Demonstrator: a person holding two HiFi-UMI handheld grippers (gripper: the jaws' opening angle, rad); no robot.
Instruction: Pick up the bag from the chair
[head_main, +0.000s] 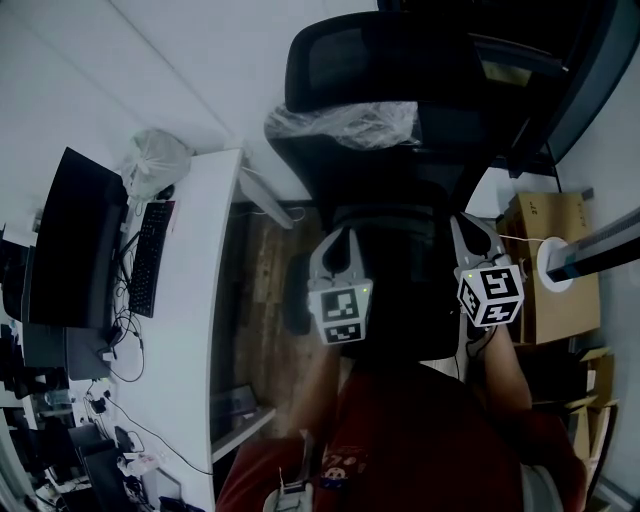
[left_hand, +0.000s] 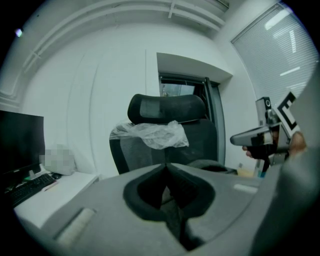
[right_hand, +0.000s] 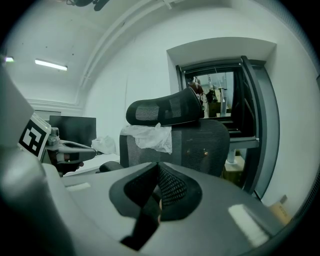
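Note:
A clear, crumpled plastic bag (head_main: 342, 124) is draped over the top of the black mesh office chair's (head_main: 395, 190) backrest, just under the headrest. The left gripper view shows the bag (left_hand: 152, 134) straight ahead above the jaws, and it hangs left of centre as the bag (right_hand: 149, 136) in the right gripper view. My left gripper (head_main: 340, 236) is held over the seat's left side, shut and empty. Over the seat's right side, my right gripper (head_main: 468, 224) is also shut and empty. Both point at the backrest, well short of the bag.
A white desk (head_main: 190, 330) runs along the left with a monitor (head_main: 65, 245), a keyboard (head_main: 150, 255) and a white plastic bag (head_main: 155, 160). Cardboard boxes (head_main: 560, 270) stand to the right of the chair. A dark window frame (right_hand: 250, 115) is behind it.

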